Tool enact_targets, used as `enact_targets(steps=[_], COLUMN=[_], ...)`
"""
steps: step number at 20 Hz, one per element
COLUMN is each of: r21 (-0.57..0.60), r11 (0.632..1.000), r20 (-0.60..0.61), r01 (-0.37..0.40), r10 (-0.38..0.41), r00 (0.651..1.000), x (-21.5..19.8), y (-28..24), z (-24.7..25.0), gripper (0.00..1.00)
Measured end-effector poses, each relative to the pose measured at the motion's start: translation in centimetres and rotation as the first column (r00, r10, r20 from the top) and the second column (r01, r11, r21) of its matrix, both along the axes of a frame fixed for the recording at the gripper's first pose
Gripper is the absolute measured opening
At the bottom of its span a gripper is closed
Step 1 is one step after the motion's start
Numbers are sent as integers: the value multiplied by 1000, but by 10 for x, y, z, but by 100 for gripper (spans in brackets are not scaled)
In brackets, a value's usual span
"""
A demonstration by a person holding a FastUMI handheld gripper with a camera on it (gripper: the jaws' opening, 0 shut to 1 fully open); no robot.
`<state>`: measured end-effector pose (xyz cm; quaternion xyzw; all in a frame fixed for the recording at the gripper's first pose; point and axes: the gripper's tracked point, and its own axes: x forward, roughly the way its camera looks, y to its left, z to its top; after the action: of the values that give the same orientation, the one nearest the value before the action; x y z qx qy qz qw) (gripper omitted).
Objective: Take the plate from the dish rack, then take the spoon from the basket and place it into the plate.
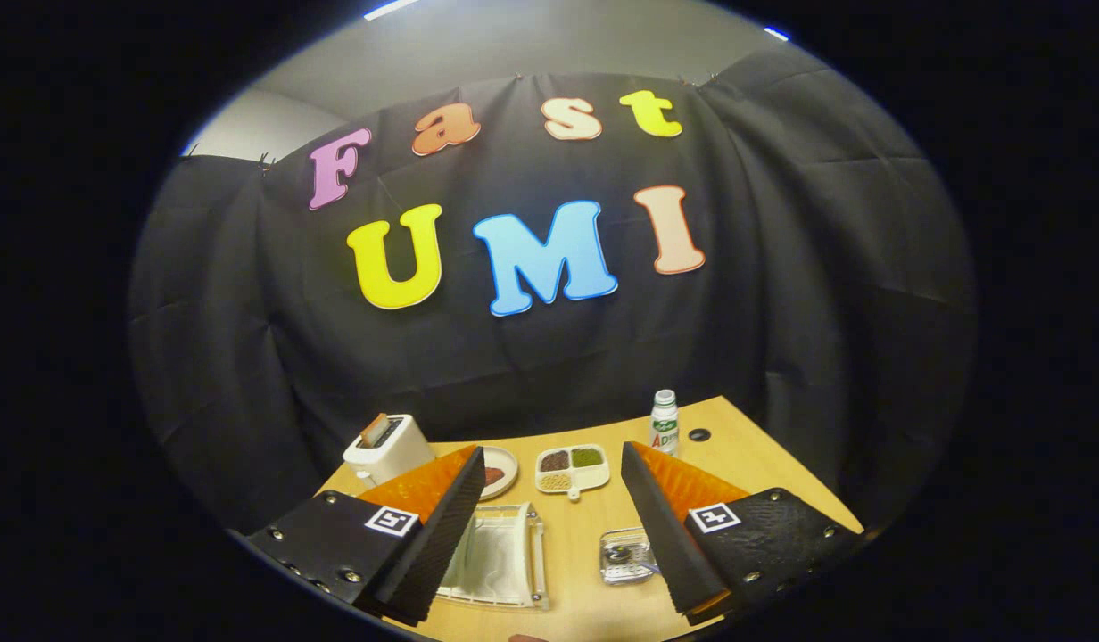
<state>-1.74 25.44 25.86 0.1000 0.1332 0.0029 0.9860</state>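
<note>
My gripper (552,453) is open and held high above a wooden table (585,535), with nothing between its fingers. Below the gap, close to the left finger, lies a clear dish rack (500,560) with a pale, shiny item in it; I cannot tell if that is the plate. A small wire basket (626,555) sits by the right finger, and the spoon (623,556) shows inside it as a metallic shape. The right finger covers part of the basket.
At the table's far side stand a white toaster (387,446), a round dish (500,471) with something brown on it, a divided tray (572,469) of seasonings and a small bottle (664,421). A dark hole (699,435) marks the tabletop near the bottle.
</note>
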Motion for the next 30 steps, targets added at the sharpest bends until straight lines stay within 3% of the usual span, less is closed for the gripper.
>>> enact_targets(steps=[4, 8, 15, 17, 20, 23, 25, 28, 30], r21=[40, 4, -112, -134, -190, -254, -301, -411, -446], r11=[995, 993, 989, 988, 980, 967, 954, 911, 895], r20=[-132, -258, -400, -430, -502, -550, -595, -576, -553], r01=[-91, -120, -92, -72, -52, -3, -11, -29, -27], r10=[95, 117, 39, 7, -51, -142, -179, -235, -252], r00=[987, 959, 916, 903, 863, 823, 784, 783, 794], x=[11, 22, 40, 47, 58, 68, 62, 71, 71], y=[53, 93, 121, 121, 118, 108, 111, 110, 116], z=[-17, -53, -117, -127, -149, -170, -177, -182, -177], gripper=[95, 92, 93, 87, 85, 74, 30, 13, 13])
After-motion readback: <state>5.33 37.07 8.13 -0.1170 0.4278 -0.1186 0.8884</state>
